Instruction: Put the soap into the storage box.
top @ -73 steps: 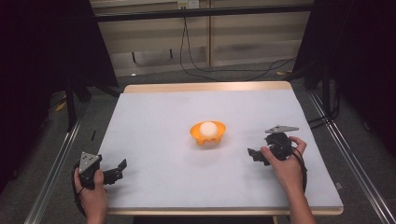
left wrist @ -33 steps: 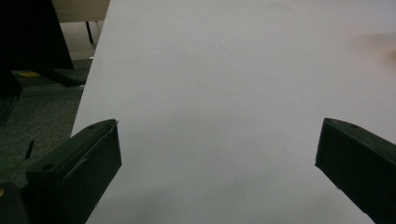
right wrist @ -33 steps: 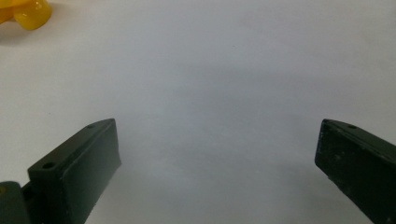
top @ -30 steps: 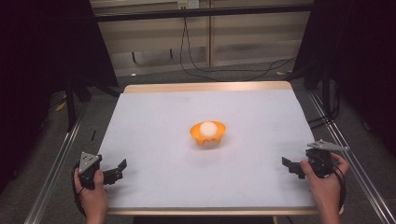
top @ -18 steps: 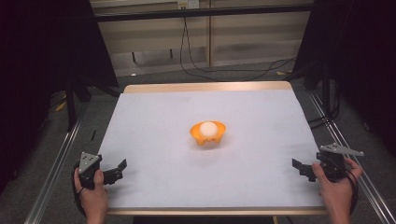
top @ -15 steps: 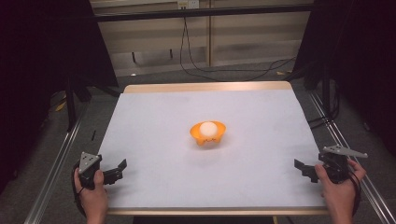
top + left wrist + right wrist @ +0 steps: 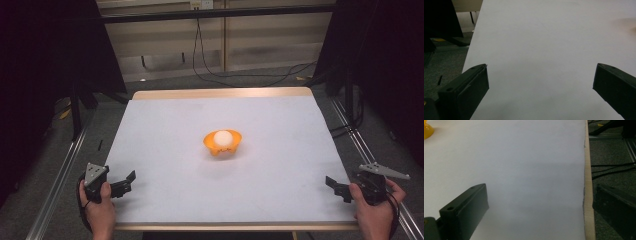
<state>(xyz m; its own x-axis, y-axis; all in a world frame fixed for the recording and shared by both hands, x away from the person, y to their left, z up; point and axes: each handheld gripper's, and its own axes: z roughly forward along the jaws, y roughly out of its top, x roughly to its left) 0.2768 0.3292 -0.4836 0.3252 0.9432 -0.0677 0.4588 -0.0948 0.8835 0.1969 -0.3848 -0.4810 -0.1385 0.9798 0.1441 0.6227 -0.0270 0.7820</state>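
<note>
White table (image 7: 165, 130) sitting in dark room. Orange bowl (image 7: 223, 143) w/ white ball (image 7: 222, 138) sitting mid-table. Left gripper (image 7: 126, 181) & right gripper (image 7: 334, 185) resting at near corners, both jaws gaping wide, holding nothing.

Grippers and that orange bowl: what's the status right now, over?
Left gripper open, empty, near left corner. Right gripper open, empty, at right edge. Orange bowl mid-table, white ball inside. Nothing between them.

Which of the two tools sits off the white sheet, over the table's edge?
The right tool: one jaw hangs past the table edge. The left tool has both jaws over the white sheet.
</note>
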